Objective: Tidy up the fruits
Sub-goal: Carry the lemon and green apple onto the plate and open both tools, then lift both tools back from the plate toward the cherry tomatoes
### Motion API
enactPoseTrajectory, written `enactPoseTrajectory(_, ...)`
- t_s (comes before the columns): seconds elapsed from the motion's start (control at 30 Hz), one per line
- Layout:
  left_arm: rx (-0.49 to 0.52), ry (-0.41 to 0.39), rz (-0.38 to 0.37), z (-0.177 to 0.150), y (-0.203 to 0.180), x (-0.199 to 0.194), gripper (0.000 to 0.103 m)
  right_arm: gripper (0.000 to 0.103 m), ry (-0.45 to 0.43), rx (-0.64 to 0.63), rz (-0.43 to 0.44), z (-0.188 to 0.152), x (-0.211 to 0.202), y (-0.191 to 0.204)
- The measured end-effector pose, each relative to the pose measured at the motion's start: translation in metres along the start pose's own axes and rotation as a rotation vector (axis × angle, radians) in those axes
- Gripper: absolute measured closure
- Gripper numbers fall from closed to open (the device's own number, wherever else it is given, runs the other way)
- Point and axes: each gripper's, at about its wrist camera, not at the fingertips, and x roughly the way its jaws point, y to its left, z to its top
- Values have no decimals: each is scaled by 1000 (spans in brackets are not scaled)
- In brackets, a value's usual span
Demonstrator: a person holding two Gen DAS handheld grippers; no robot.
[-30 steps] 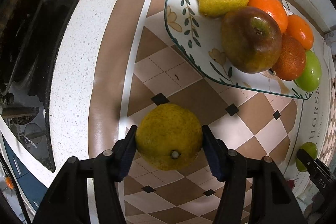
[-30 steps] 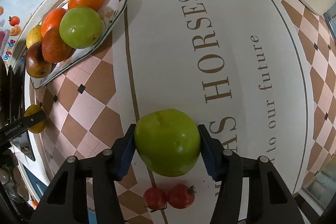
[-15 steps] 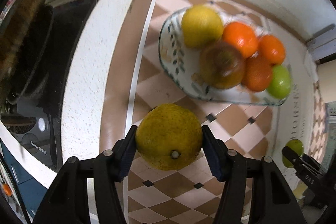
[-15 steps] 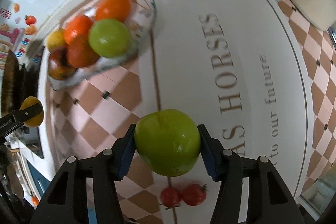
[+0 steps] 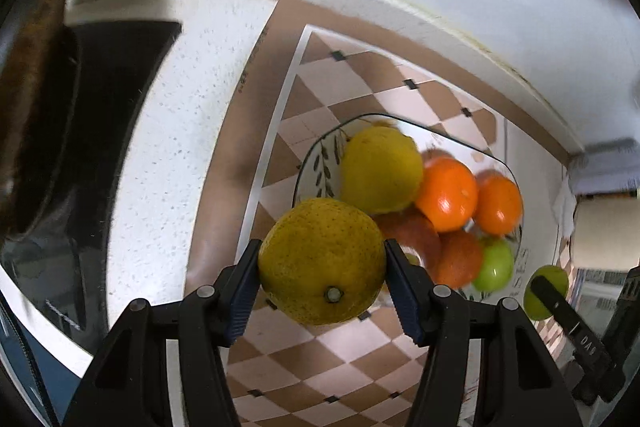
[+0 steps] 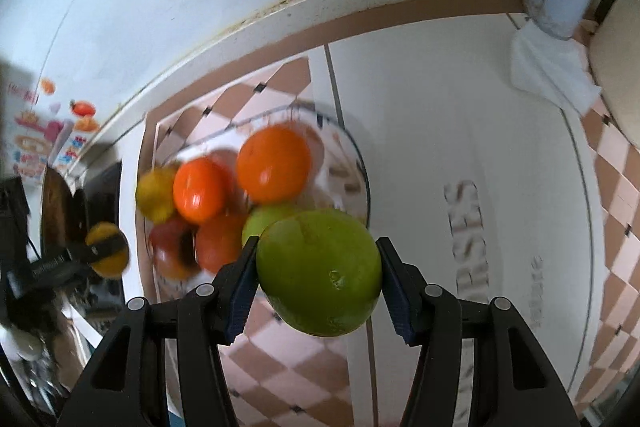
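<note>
Plate (image 5: 320, 163) blurred, half hidden behind left gripper (image 5: 322, 265) clamped on lemon (image 5: 320, 259), right gripper (image 6: 318, 265) on apple (image 6: 318, 267).

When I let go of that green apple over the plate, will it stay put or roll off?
The green apple is round and glossy, so it likely rolls. The plate looks shallow and already piled with fruit, so it may slide off the heap. The right gripper is better lowered before release.
</note>
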Motion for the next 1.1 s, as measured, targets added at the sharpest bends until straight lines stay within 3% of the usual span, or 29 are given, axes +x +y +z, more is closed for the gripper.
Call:
enactPoseTrajectory(0.3,-85,86,-60,16,4,28,46,44,60,15,-32,41,35,-1)
enactPoseTrajectory(0.33,-89,41,-66,16,4,30,46,44,69,11,-38,42,38,-1)
enactPoseTrajectory(0.5,-110,61,-76,20,3,39,46,44,92,18,-35,43,47,1)
enactPoseTrajectory(0.63,-126,73,-94,22,8,42,43,31,91,30,-32,45,47,-2)
enactPoseTrajectory(0.73,-116,76,-99,23,9,42,29,27,98,31,-32,45,46,-3)
enactPoseTrajectory(0.87,-105,62,-101,22,9,35,27,25,87,34,-35,43,41,-2)
enactPoseTrajectory(0.97,-85,35,-79,19,10,22,25,15,65,14,-57,39,33,3)
enactPoseTrajectory(1.0,-71,19,-63,18,9,18,19,11,54,-4,-75,37,30,6)
enactPoseTrajectory(1.1,-18,-43,-1,10,1,7,17,9,24,-64,-146,27,18,19)
